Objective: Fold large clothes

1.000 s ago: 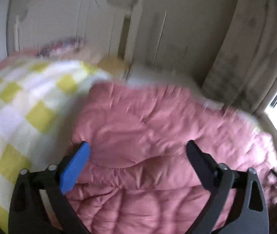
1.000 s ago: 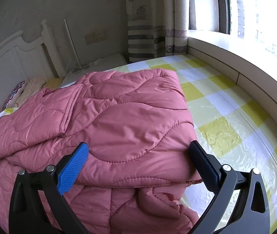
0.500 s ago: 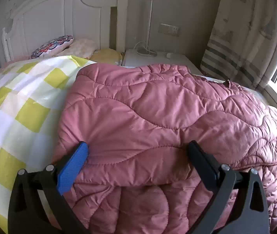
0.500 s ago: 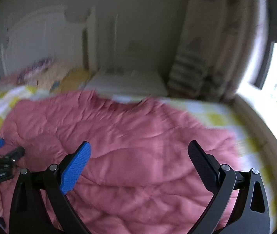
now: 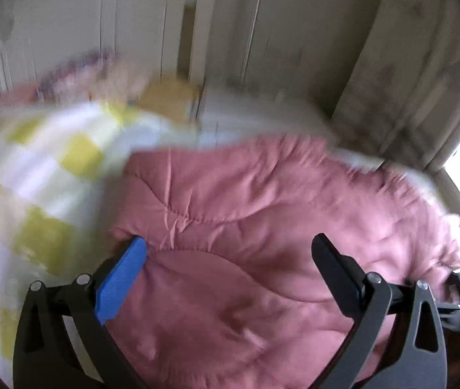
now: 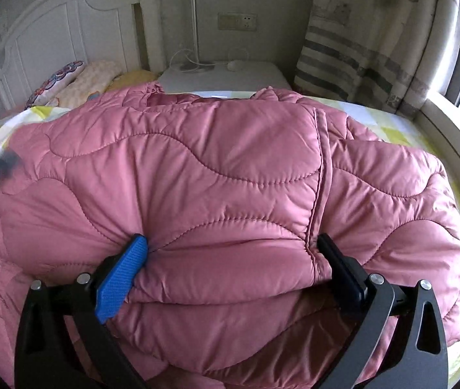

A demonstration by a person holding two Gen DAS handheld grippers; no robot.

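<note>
2 grippers now work the pink quilted coat (image 6: 217, 175), which lies bunched and folded over on the bed (image 6: 424, 136) with its yellow-check sheet. Right gripper (image 6: 231, 253) has swung back over the near folded edge since 1 second ago; a thick roll of padding sits between its wide jaws, pads touching fabric, grip not certain. Left gripper (image 5: 230, 249) has spread fully and holds nothing, hovering over the coat's left end; that view is blurred. Judgement: fold released, next tuck or squaring likely.

No words to read

No letters, numbers, labels or signs can be read on anything in either view here.
</note>
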